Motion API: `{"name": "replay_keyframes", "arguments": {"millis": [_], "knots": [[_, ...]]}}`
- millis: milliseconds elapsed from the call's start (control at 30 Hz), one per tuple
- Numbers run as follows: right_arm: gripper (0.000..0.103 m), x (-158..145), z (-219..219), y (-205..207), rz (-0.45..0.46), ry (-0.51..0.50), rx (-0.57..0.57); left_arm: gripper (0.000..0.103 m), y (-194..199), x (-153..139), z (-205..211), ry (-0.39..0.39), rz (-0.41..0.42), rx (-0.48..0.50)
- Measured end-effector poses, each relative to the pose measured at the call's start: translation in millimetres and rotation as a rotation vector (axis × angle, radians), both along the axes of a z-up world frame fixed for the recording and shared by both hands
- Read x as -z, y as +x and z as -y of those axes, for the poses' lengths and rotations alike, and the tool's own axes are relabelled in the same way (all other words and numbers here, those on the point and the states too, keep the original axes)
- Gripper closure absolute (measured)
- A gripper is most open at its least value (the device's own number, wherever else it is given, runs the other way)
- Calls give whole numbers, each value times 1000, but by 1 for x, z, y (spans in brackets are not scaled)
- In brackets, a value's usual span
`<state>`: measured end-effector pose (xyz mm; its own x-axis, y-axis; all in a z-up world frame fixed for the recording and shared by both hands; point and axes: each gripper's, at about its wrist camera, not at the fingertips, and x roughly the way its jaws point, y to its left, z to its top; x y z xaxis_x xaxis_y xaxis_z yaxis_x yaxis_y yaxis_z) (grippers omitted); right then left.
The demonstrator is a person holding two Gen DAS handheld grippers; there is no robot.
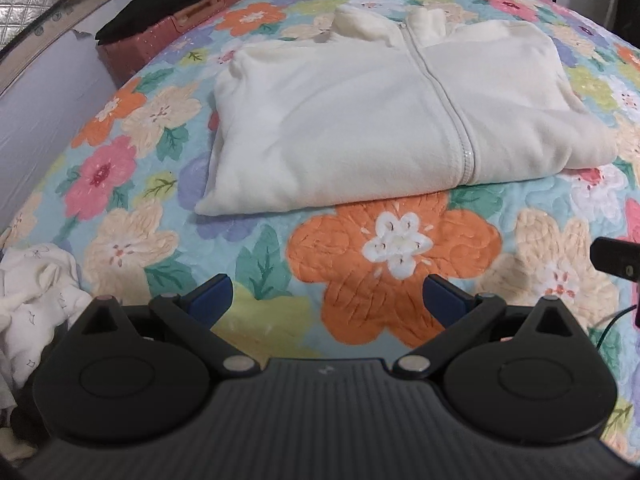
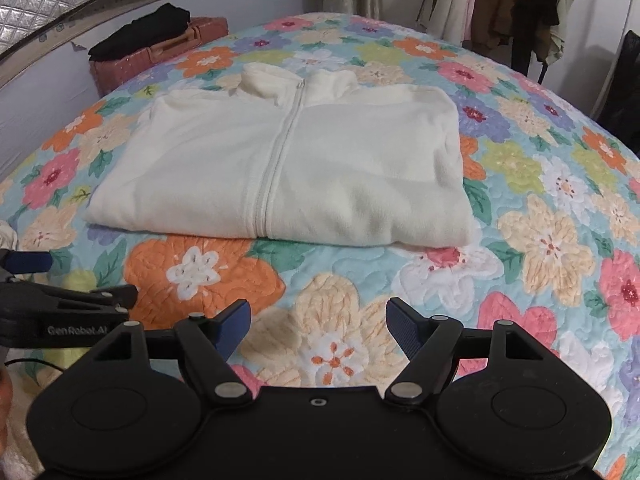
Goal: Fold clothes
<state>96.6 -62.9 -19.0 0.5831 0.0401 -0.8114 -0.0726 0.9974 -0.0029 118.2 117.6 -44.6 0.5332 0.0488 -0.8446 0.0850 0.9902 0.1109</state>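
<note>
At the bottom of the left wrist view the left tongs [image 1: 327, 294] stood released, blue pads wide apart over an orange flower of the floral quilt [image 1: 540, 248] on the bed, grasping nothing. The right tongs [image 2: 318, 322] filled the bottom of their own view likewise spread and bare. The cream zip-up fleece jacket [image 1: 360, 120] lay folded flat in the middle of both frames, above and well apart from either pair, collar toward the top, zipper closed. In the upper left a black garment [image 1: 156, 4] rested on a reddish-brown case [image 1: 160, 40]. A crumpled white cloth [image 1: 36, 300] sat at the lower left edge.
</note>
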Motion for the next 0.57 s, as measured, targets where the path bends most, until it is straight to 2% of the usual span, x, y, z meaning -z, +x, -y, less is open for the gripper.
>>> {"name": "replay_keyframes", "arguments": {"millis": [567], "knots": [[25,2,-16,8,28,-52,-15,0,0,4,7,0,-6,31]]}}
